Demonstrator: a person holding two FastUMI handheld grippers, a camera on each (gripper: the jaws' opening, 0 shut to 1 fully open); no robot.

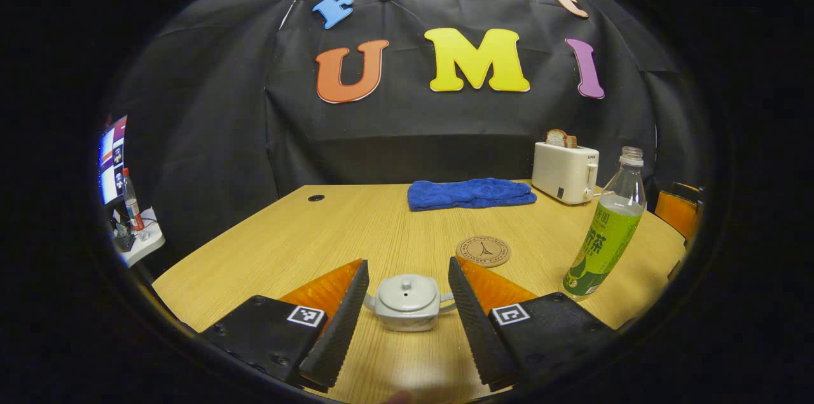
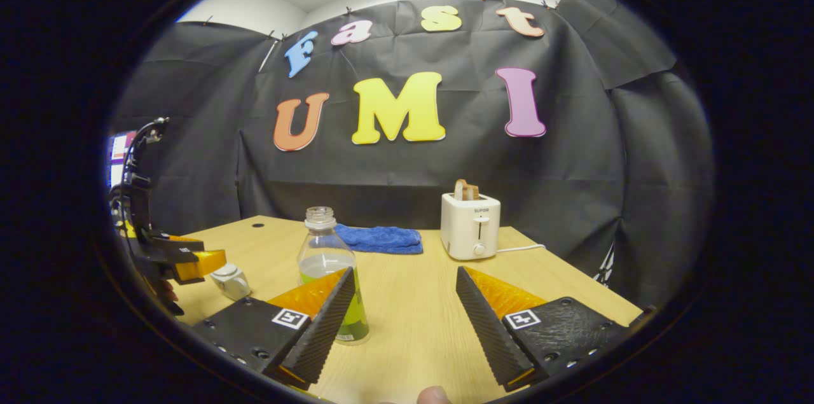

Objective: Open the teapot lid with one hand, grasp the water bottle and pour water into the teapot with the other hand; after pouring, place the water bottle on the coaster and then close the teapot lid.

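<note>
A small white teapot (image 1: 407, 303) with its lid on sits on the wooden table, straight ahead between the fingers of my open left gripper (image 1: 407, 283), which do not touch it. A round coaster (image 1: 483, 250) lies behind it. To the right stands an uncapped bottle (image 1: 606, 233) with a green label, part full. In the right gripper view the bottle (image 2: 329, 264) stands just left of my open right gripper (image 2: 404, 292), partly behind its left finger. Farther left in that view are the left gripper (image 2: 191, 257) and the teapot (image 2: 230, 281).
A folded blue towel (image 1: 470, 193) lies at the back of the table, beside a white toaster (image 1: 565, 171) with bread in it. An orange chair (image 1: 678, 212) stands at the right edge. A side table with a bottle (image 1: 132, 203) stands off to the left.
</note>
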